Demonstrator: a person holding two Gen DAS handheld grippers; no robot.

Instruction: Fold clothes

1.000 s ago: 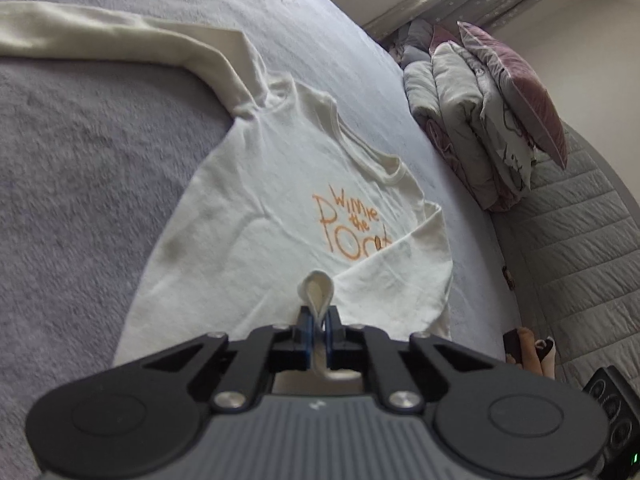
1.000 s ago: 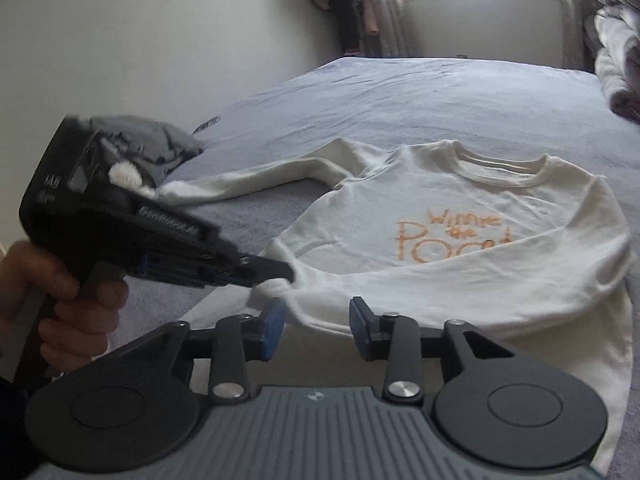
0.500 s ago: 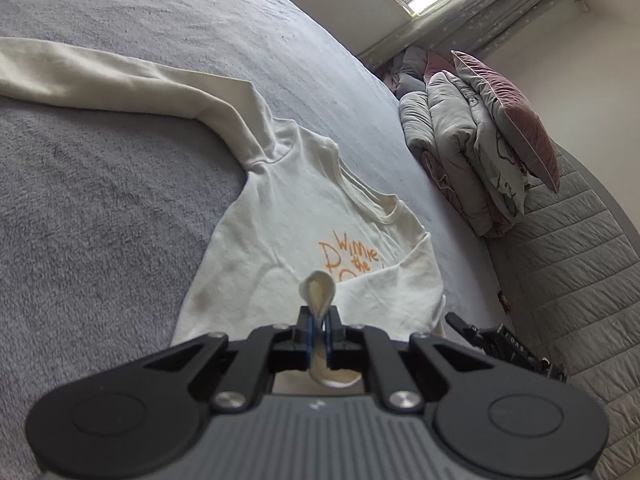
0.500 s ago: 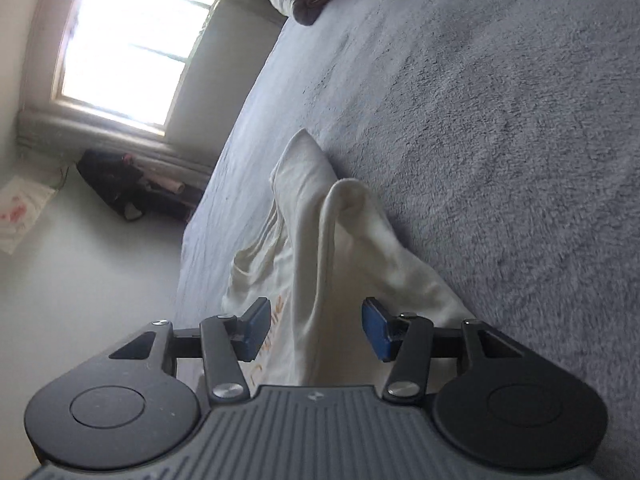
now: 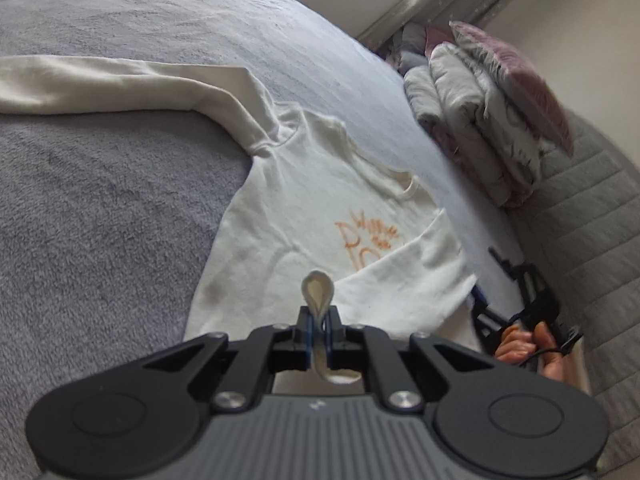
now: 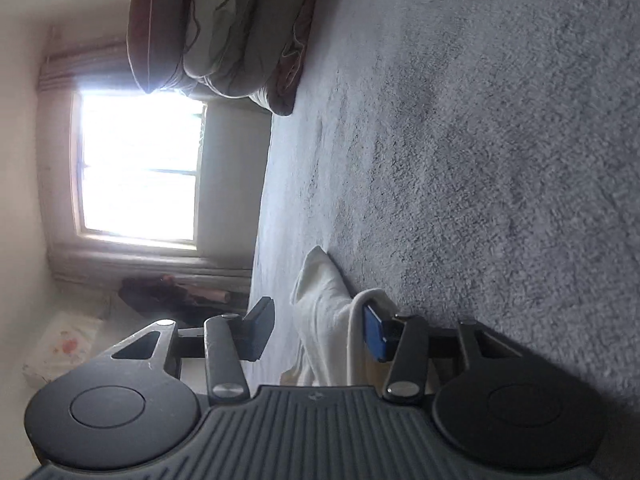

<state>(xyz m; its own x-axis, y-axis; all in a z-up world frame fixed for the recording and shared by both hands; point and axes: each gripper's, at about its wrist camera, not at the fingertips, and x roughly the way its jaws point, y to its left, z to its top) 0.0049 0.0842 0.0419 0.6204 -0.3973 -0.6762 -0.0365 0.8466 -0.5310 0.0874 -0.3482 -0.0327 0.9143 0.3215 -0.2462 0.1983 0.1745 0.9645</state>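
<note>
A cream sweatshirt (image 5: 312, 216) with orange lettering lies flat on the grey bed cover (image 5: 100, 208), one sleeve stretched out to the left. My left gripper (image 5: 318, 324) is shut on a fold of its near hem, and a loop of cloth sticks up between the pads. In the right wrist view my right gripper (image 6: 320, 328) is rolled onto its side at the shirt's other edge. A raised fold of the sweatshirt (image 6: 324, 308) stands between its jaws. The jaws are closing; the cloth rests against the lower blue pad, and the other pad is still apart from it.
A stack of folded bedding and a pink pillow (image 5: 480, 120) sits at the head of the bed beside a quilted headboard (image 5: 580, 240). A person's hand (image 5: 532, 344) holds the right tool at the shirt's right side. A bright window (image 6: 136, 168) and dark bags on the floor lie beyond.
The right gripper left the spot beside the left one, rolled onto its side and dropped to the shirt's right edge, where cloth now sits between its jaws. The left gripper kept its grip and barely moved.
</note>
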